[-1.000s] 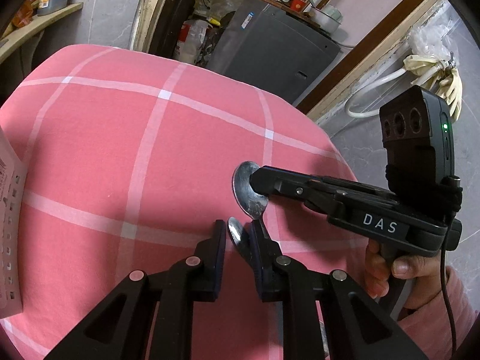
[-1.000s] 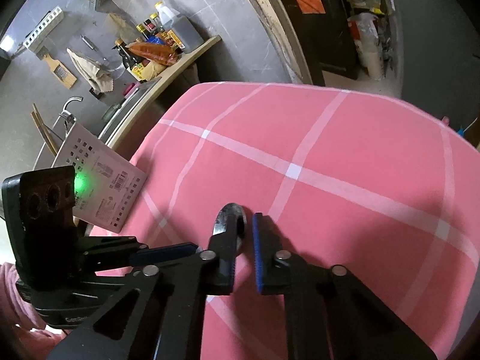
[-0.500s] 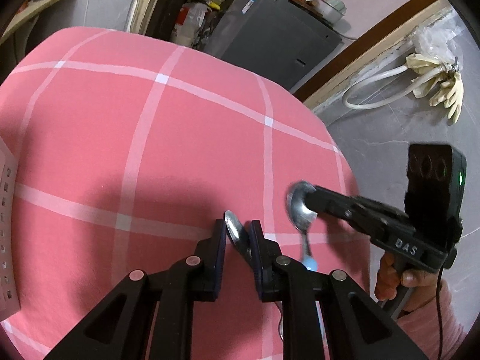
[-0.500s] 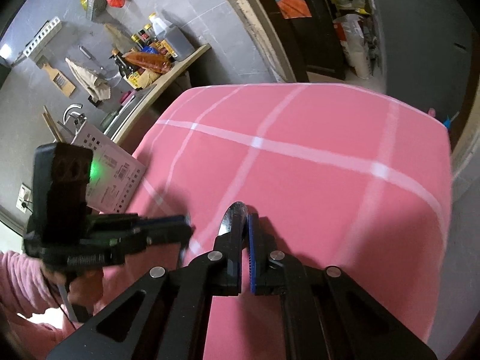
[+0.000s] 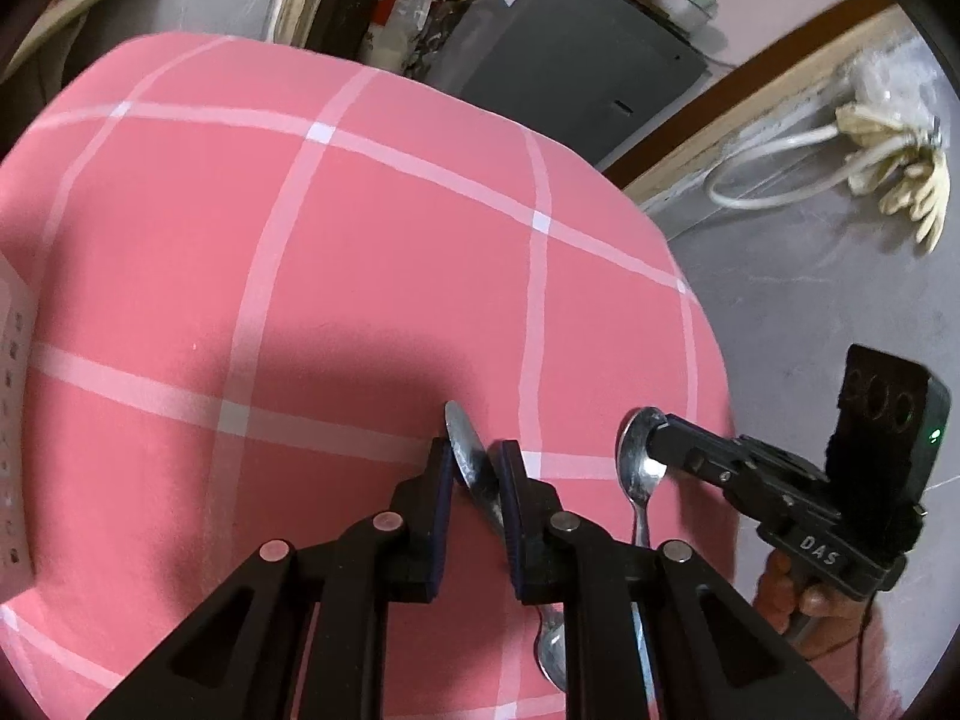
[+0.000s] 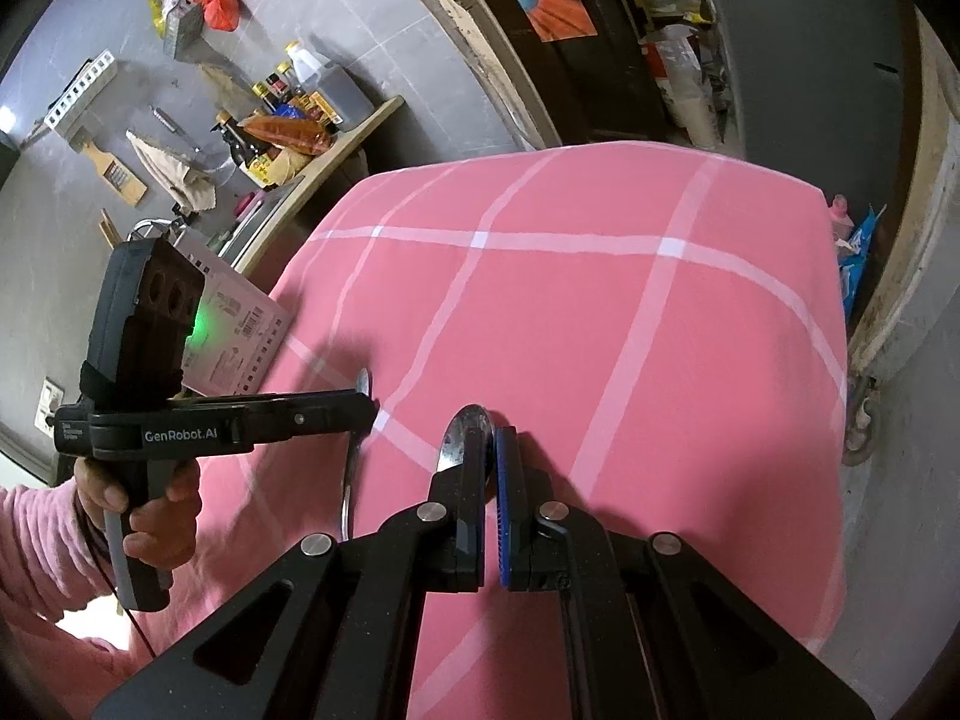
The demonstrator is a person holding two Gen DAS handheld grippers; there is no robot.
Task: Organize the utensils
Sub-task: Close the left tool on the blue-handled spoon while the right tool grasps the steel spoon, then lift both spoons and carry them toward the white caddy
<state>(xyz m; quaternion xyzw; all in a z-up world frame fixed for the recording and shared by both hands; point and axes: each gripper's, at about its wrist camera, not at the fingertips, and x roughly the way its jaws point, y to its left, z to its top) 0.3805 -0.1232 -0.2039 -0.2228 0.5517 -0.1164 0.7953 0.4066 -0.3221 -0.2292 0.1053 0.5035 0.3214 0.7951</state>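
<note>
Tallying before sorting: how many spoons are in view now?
2. One spoon is pinched in the left gripper, a second spoon in the right gripper, above the pink cloth. A shiny end below the left gripper may be a handle or a third.

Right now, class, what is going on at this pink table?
A person holds a pair of tongs in each hand, and each pair grips a metal spoon. The left tongs are shut on one spoon by its bowl, handle hanging down over the pink checked cloth. The right tongs are shut on a second spoon, held out to the side of the first. Neither spoon rests on the cloth. A white perforated box sits at the table's edge.
</note>
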